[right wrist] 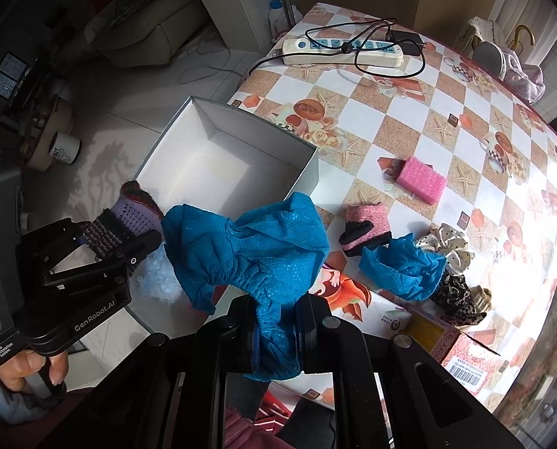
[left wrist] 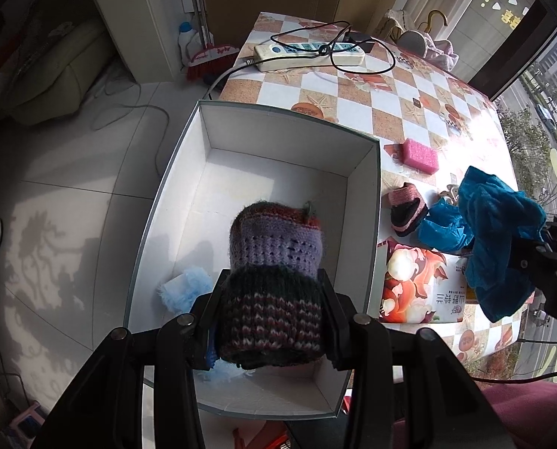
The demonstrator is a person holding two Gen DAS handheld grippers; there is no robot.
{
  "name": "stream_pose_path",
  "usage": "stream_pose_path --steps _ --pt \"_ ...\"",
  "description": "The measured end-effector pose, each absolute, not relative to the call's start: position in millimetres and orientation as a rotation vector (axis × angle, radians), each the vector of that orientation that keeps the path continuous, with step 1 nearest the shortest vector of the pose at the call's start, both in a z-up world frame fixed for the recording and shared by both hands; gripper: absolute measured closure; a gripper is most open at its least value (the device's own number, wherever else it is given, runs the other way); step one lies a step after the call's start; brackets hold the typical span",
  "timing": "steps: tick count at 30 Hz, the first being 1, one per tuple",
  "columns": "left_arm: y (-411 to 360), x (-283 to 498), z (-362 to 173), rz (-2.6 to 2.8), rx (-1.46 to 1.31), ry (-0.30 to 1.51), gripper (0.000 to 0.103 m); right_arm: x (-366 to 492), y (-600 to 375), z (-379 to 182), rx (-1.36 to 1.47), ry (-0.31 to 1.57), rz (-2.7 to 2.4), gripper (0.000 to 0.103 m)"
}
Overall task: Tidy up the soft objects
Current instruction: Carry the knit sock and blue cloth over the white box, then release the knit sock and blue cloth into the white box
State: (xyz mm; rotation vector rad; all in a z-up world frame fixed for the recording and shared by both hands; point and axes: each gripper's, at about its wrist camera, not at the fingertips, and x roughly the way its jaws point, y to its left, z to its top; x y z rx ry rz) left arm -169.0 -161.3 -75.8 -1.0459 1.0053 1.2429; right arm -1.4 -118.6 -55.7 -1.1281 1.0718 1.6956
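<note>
We see only part of the pale blue fluffy item [left wrist: 183, 290] in the white box [left wrist: 360, 172], the rest lost behind the knitted sock [left wrist: 274, 262]; the leopard scrunchie [right wrist: 458, 295] lies half-buried under neighbouring fabric.

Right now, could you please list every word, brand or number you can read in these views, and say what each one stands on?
"GenRobot.AI": on the body of the left gripper, in the right wrist view.
"Data Acquisition System": small label on its handle.
Chinese characters, upside down, on the printed flower package: not surely readable.
Barcode digits on the pink patterned box: too small.
Mug lettering: blurred.
Yellow window sign: unreadable.
</note>
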Motion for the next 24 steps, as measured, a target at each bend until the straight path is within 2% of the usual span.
stream_pose_path --steps 24 --pt "-150 -190 -104 1.258 -1.123 1.034 0.057 -70 -83 -67 -1.236 1.032 1.772 0.089"
